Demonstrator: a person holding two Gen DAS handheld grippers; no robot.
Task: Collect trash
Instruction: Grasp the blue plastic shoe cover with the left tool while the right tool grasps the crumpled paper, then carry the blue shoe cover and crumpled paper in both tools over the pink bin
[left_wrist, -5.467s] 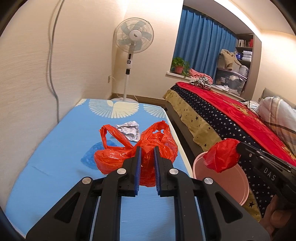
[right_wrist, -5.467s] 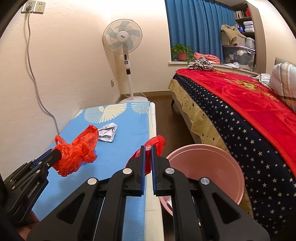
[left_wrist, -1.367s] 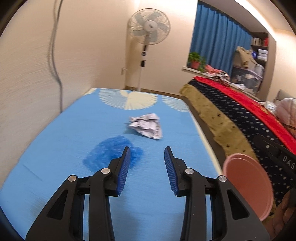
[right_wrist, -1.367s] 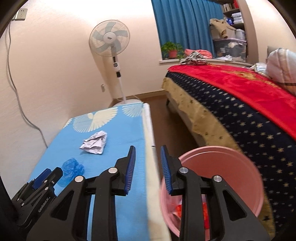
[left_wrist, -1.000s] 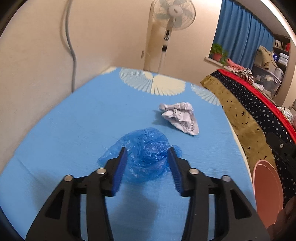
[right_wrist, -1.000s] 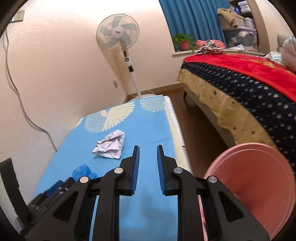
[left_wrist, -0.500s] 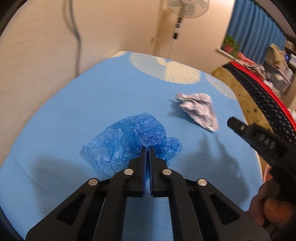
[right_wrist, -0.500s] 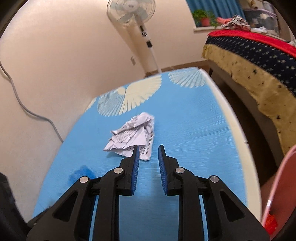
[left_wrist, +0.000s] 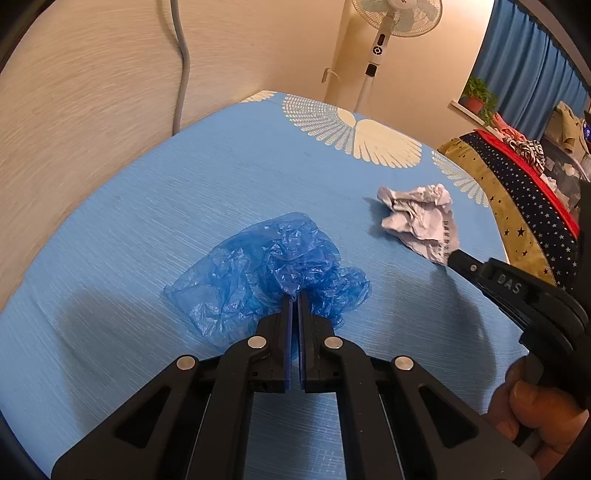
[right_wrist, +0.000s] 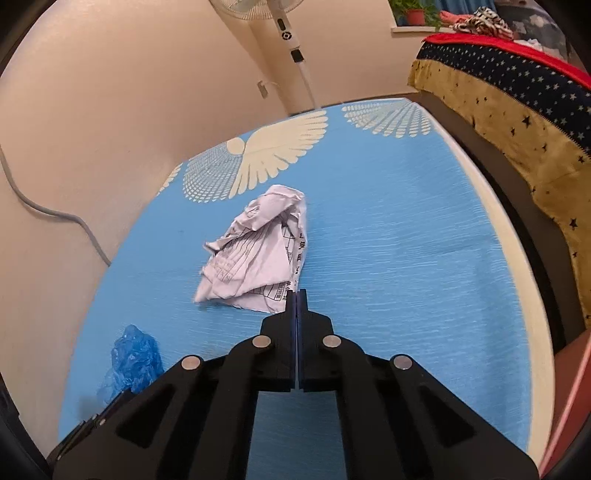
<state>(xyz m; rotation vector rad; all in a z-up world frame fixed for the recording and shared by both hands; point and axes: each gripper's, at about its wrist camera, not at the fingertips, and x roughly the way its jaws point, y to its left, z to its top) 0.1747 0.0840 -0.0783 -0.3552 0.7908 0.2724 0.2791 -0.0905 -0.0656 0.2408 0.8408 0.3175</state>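
A crumpled blue plastic bag (left_wrist: 273, 266) lies on the blue mat (left_wrist: 184, 206), and my left gripper (left_wrist: 294, 299) is shut on its near edge. Farther right rests a crumpled white printed paper (left_wrist: 421, 218). In the right wrist view my right gripper (right_wrist: 296, 293) is shut on the near corner of that paper (right_wrist: 258, 262). The right gripper (left_wrist: 452, 256) also shows from the side in the left wrist view, its tips at the paper's corner. The blue bag (right_wrist: 133, 358) sits at the lower left of the right wrist view.
A pink bucket's rim (right_wrist: 576, 391) shows at the mat's right edge. A bed with a starred cover (right_wrist: 517, 92) stands to the right across a narrow dark gap. A standing fan (left_wrist: 380, 44) and a wall cable (left_wrist: 181, 66) are behind the mat. A hand (left_wrist: 535, 410) holds the right gripper.
Both grippers came down to the mat and shut, the left on the blue bag, the right on the paper's corner. The red bags from the earliest frames are off the mat.
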